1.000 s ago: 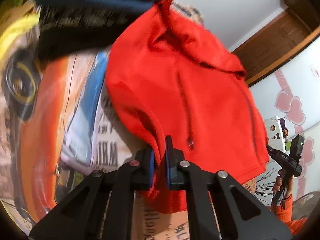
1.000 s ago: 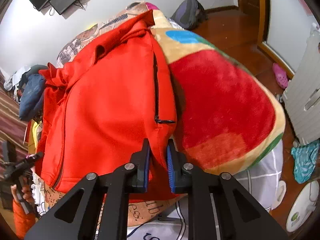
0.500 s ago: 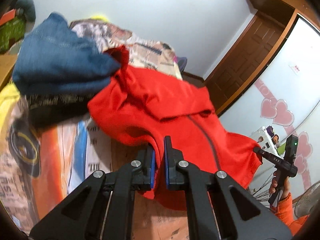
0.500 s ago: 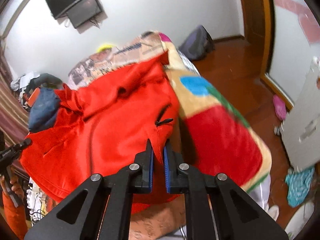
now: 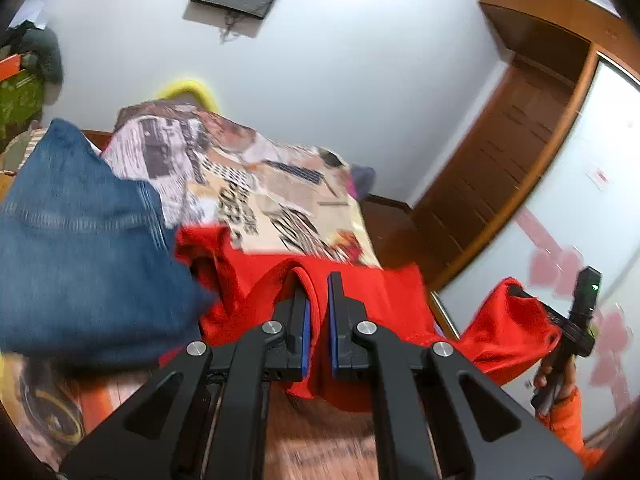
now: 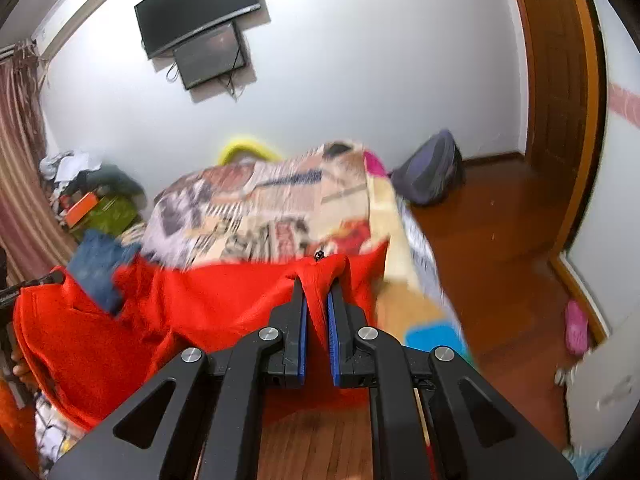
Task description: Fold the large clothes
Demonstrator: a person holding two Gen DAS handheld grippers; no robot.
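Note:
A red hooded sweatshirt (image 5: 256, 292) hangs stretched between both grippers above the bed. My left gripper (image 5: 317, 280) is shut on a fold of its edge, and the red cloth bulges up between the blue pads. My right gripper (image 6: 316, 286) is shut on the other edge of the sweatshirt (image 6: 192, 312), just below a small black zip pull (image 6: 319, 256). In the left wrist view the right gripper (image 5: 576, 320) shows at the far right with red cloth bunched at it and a hand in an orange sleeve under it.
A bed with a patchwork-print blanket (image 5: 260, 184) lies ahead. Folded blue jeans (image 5: 80, 248) sit at its left side. Screens hang on the white wall (image 6: 196, 28). A dark backpack (image 6: 432, 172) and pink slippers (image 6: 576, 328) lie on the wooden floor beside a brown door (image 5: 500, 184).
Both grippers rose with the sweatshirt, lifting its near edge off the bed. The views tipped upward, so the wall and screens now show. The cloth went from spread flat to hanging bunched.

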